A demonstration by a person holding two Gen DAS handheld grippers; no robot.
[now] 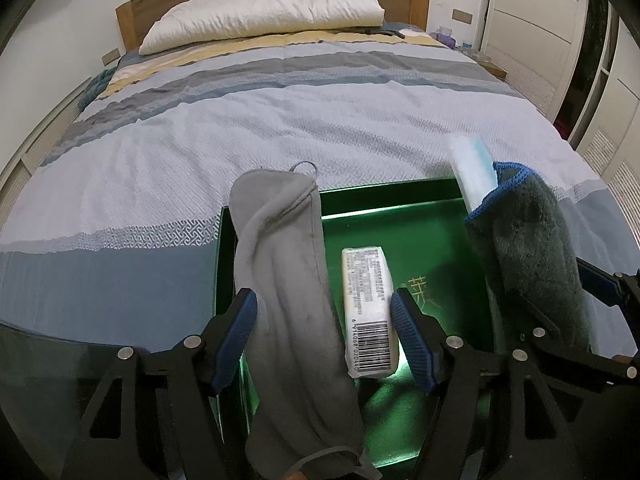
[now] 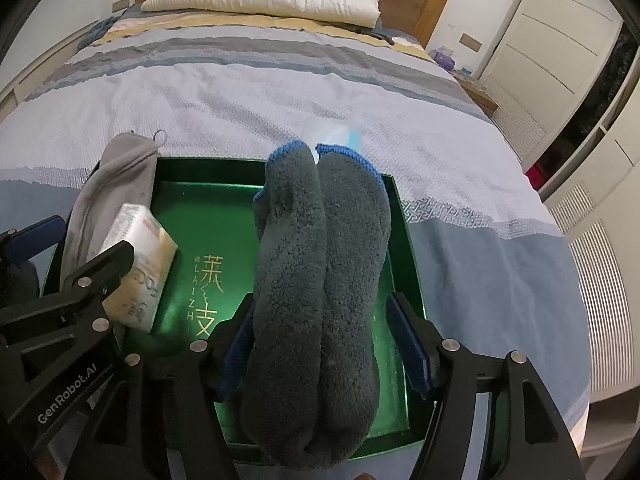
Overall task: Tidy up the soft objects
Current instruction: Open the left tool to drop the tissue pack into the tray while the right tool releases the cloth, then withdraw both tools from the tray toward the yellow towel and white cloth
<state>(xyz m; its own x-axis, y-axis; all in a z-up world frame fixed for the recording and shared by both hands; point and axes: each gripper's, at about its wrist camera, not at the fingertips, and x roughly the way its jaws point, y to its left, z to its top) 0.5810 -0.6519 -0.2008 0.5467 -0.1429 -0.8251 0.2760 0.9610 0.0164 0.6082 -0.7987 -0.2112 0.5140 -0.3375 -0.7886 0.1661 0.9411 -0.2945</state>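
Left gripper (image 1: 324, 340): jaws apart. The grey pouch (image 1: 280, 280) and the tissue pack (image 1: 368, 312) lie side by side between the fingers; the left pad sits right at the pouch's flank, the right pad close by the pack. No squeeze that I can see.

Right gripper (image 2: 320, 344): jaws apart too, straddling the folded dark towel (image 2: 320, 280). Left pad touches the pile or nearly so; there's a gap at the right pad. Towel looks released, lying lengthwise in the green box (image 2: 224, 184).

All three soft things are in the box, which sits on the bed (image 2: 280, 80). A pale packet (image 1: 472, 168) stands at the far right corner behind the towel; can't tell whether it's inside the rim or leaning on it.

Risks as I see them:
- Pull back with a pad dragging on fleece and the towel lifts or unfolds with you. Same for the pouch; its loop (image 1: 304, 167) hangs over the far rim and could snag.
- The pack lies loose against the pouch, so a sideways nudge tips it.
- Your two grippers are nearly touching mid-box. Retreat one at a time.
- Box walls are close outside each outer finger, and the box is on soft bedding, so a knock shifts it.

Clear room is straight up and back toward you. Plenty of bare cover beyond the box.
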